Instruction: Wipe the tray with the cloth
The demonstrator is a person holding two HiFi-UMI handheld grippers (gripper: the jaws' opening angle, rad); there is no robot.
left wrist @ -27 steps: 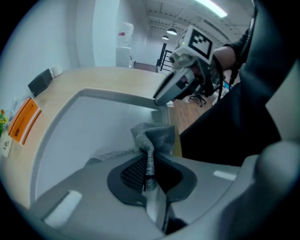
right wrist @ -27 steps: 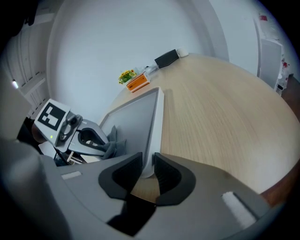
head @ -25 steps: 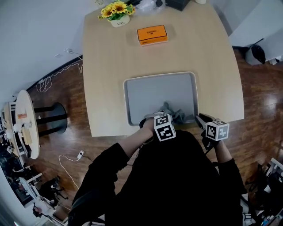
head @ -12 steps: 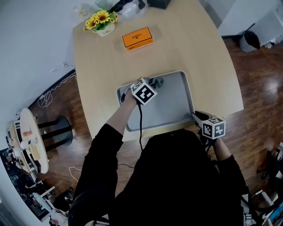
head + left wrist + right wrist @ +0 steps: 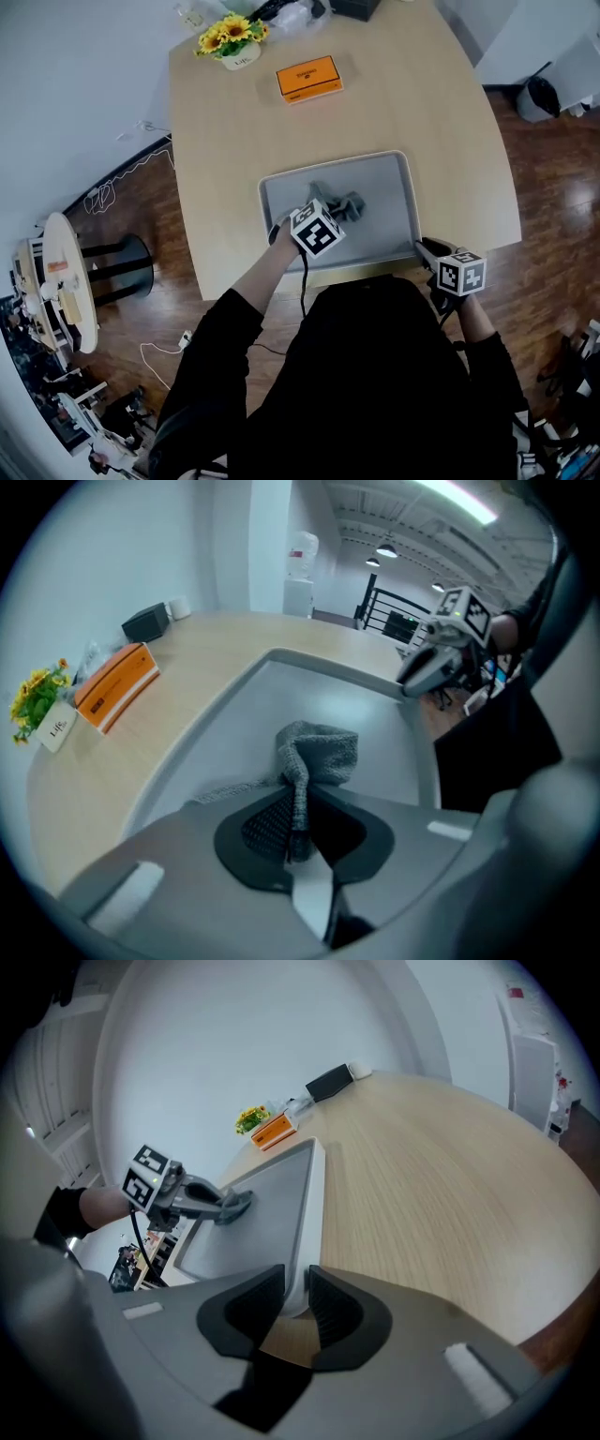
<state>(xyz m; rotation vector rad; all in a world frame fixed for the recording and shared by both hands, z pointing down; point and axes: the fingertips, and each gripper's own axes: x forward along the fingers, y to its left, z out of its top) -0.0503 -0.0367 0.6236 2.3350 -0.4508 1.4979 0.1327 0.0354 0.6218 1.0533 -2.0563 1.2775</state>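
Your left gripper (image 5: 298, 808) pinches just a thin fold of the cloth (image 5: 319, 750), bunched in the middle of the tray (image 5: 389, 187), so drag may pull it free; your right gripper (image 5: 295, 1283) clamps the tray's near-right rim, which a hard stroke could wrench loose.

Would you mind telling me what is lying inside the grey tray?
Only the grey cloth, pinched by the left gripper, lies in the tray. The tray floor beneath the cloth is covered, so it cannot be checked.
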